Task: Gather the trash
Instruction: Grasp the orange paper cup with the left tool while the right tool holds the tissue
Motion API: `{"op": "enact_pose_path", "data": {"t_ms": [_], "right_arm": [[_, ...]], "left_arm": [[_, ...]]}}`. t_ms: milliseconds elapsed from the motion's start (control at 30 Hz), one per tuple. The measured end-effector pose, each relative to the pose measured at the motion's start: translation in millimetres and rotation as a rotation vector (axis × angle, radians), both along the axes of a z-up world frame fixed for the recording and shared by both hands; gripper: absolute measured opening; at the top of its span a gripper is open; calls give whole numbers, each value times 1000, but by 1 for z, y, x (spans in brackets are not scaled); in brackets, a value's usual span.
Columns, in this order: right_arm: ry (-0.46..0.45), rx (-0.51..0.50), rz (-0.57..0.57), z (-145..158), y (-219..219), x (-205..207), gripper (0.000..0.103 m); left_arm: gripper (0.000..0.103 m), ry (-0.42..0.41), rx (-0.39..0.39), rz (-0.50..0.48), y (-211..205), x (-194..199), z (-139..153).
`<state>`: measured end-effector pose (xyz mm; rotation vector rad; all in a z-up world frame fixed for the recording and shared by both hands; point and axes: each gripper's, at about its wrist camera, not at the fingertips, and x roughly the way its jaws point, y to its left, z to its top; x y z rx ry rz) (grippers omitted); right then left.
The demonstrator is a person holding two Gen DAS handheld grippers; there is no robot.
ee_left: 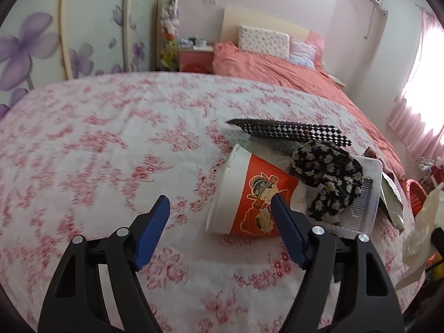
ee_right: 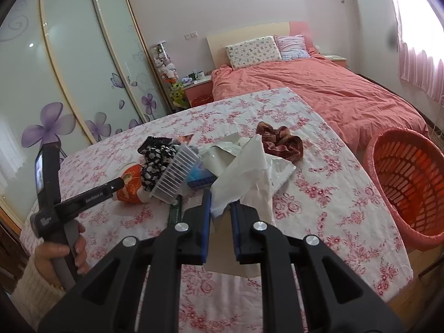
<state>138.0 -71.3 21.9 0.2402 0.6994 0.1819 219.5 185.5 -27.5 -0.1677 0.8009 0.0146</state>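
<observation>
Here, right tongs clamped on crumpled white paper, its lower end hidden; left tongs agape beside the toppled cup.

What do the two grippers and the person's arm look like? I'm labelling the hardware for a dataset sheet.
Both the left gripper and the right gripper have black, angular plastic frames with triangular cut-outs, round silver pivot bolts and flat blue finger pads. The hand wears a cream knitted sleeve. No cables show.

Orange basket cut off right.
</observation>
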Motion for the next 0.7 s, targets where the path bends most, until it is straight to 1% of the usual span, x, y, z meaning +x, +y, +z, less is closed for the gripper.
{"op": "enact_pose_path", "data": {"t_ms": [33,67,100,133,167,200,233,300,367,633,667,700], "right_arm": [[1,-4,-3,0,-1,0,14],[2,-6,-4,-1,-2,0,14],[3,-8,-7,-1,-2,-1,14],[4,-10,-9,-2,-3,-1,14],[4,-12,-12,-1,-3,-2,14],[3,-13,-13,-1,-3,-3,14],[3,-14,-14,-1,-3,-4,14],[1,-17,-12,-1,-2,-6,14],[-1,-23,-10,0,0,-9,14],[-15,-45,-16,7,0,-22,14],[-17,-49,-19,7,0,-24,14],[-18,-53,-21,8,-1,-26,14]], "left_arm": [[69,7,-18,-12,1,2,-2],[63,10,-44,-32,2,3,-3],[55,3,-63,-49,1,3,-2],[49,-1,-75,-66,0,3,-2],[41,-4,-92,-89,-1,1,0],[35,-7,-96,-95,-2,1,1],[32,-11,-100,-104,-4,-1,2],[22,-21,-114,-134,-7,-5,4],[19,-27,-115,-154,-12,-9,6],[19,-24,-121,-208,-34,-14,5],[18,-31,-116,-217,-39,-15,6],[15,-33,-118,-221,-39,-17,7]]}}
